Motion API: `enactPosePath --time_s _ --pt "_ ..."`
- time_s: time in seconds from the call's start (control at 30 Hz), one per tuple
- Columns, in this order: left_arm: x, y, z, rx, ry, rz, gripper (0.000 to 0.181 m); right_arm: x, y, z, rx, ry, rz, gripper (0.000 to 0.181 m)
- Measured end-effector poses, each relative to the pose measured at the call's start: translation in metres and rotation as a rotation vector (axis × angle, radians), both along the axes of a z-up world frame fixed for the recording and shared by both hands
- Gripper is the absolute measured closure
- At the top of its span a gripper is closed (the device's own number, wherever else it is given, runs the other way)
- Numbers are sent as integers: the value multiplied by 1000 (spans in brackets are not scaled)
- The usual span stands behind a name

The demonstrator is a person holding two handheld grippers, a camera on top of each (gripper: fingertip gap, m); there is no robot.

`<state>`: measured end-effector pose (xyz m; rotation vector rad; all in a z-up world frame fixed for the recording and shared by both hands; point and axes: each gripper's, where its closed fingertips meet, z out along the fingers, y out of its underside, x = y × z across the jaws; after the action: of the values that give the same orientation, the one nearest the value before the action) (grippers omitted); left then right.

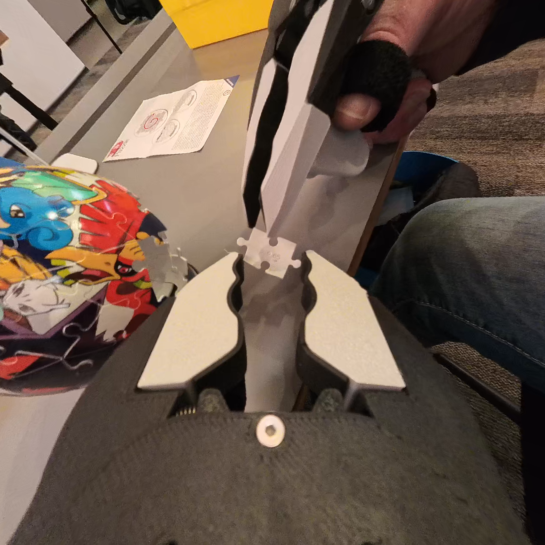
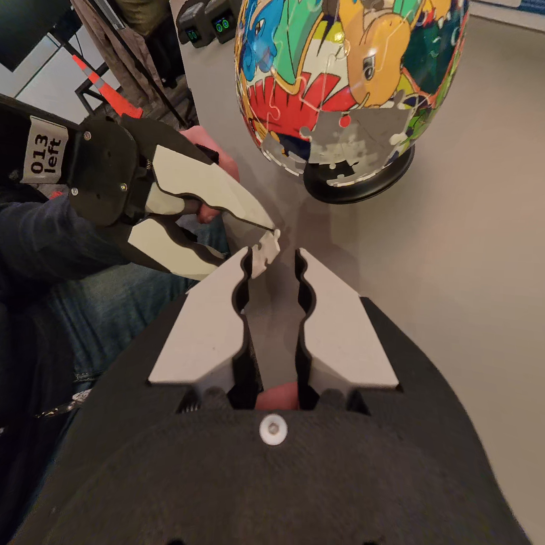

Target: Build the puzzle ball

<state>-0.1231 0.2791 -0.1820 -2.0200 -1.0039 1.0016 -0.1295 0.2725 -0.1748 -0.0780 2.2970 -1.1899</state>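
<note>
The puzzle ball is colourful and stands on a black ring stand; it also shows in the right wrist view. A gap low on its side shows grey piece backs. My left gripper holds a grey puzzle piece edgewise between its fingertips, back side facing the camera, above the table's near edge. My right gripper is open. Its left fingertip is against the piece. In the left wrist view the right gripper comes down from above onto the piece's top edge.
An instruction sheet lies on the grey table, with a yellow box behind it. A person's leg in jeans is beside the table edge. Two small devices stand at the back, and an orange cone is beyond the table. The tips of both grippers are at nearly the same place.
</note>
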Motion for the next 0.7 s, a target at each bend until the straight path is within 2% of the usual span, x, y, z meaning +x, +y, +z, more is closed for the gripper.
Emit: enactPosePath --time_s 0.17,0.4,0.6,0.7 --pt "-8 6 5 -24 59 5 144 4 0 -3 14 24 38 178" --pt "-12 4 0 -66 53 37 144 -4 -3 -5 18 20 6 181" --pt "-10 0 -3 -84 45 51 143 -32 -3 -15 86 29 -103 181" --pt "-8 -2 -4 -71 41 62 143 -47 1 -30 168 119 -151 177"
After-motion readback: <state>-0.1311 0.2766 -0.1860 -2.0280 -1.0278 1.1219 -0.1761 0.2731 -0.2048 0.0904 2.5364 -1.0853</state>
